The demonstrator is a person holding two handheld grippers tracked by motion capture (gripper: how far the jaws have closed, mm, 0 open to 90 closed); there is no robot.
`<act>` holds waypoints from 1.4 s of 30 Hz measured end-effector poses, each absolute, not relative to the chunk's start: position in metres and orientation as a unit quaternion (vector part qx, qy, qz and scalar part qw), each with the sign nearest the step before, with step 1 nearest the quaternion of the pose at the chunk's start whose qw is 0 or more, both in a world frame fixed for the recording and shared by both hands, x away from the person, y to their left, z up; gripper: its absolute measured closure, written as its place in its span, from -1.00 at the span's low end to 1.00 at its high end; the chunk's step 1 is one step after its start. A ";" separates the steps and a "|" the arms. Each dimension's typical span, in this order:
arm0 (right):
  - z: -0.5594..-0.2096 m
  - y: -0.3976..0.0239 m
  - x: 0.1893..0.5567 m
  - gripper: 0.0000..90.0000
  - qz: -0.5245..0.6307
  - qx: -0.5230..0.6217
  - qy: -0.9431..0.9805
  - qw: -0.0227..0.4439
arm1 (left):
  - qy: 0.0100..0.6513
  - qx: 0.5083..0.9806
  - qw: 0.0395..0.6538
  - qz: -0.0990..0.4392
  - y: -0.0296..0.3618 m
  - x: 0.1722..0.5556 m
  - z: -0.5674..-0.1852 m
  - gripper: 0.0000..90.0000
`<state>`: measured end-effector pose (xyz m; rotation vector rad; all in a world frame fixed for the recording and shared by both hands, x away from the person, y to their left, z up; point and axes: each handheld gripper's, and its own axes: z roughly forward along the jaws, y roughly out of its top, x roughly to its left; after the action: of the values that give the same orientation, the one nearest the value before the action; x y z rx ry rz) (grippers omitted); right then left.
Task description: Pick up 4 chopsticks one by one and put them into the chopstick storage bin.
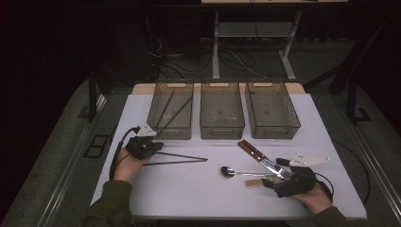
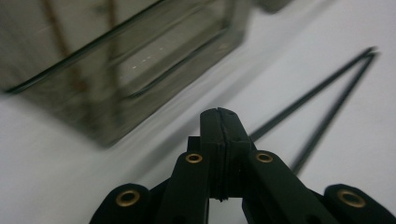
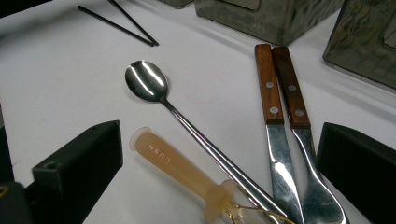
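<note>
The left gripper [image 1: 152,147] sits by the near corner of the left bin [image 1: 171,109], its jaws pressed together with nothing between them. Just to its right, two black chopsticks [image 1: 182,158] lie on the white table [image 1: 189,189], their far tips meeting. The right gripper [image 1: 272,182] rests at the table's near right with its jaws spread wide apart around a spoon [image 3: 196,133], a pale plastic handle [image 3: 180,170], and a wood-handled knife [image 3: 273,126] and fork [image 3: 303,140].

white table [image 1: 189,189] with three bins [image 1: 222,116], chopsticks [image 1: 182,158], spoon [image 1: 228,171], wood-handled cutlery [image 1: 253,151]
</note>
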<state>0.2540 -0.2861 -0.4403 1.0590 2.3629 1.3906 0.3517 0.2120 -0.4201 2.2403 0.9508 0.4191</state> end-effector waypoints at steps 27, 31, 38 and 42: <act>-0.440 -0.286 0.254 -0.99 0.470 0.358 0.801 0.101 | 0.403 0.857 0.282 0.154 0.236 0.364 -0.436 1.00; -0.440 -0.286 0.254 -0.99 0.471 0.358 0.800 0.101 | 0.401 0.860 0.277 0.150 0.236 0.362 -0.435 1.00; -0.440 -0.287 0.254 -0.99 0.471 0.357 0.800 0.103 | 0.398 0.865 0.268 0.148 0.235 0.356 -0.433 1.00; -0.440 -0.287 0.254 -0.99 0.471 0.357 0.800 0.102 | 0.399 0.865 0.271 0.138 0.239 0.351 -0.433 1.00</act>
<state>0.2542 -0.2869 -0.4401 1.0551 2.3610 1.3910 0.3509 0.2385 -0.4329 2.3305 1.0760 0.3719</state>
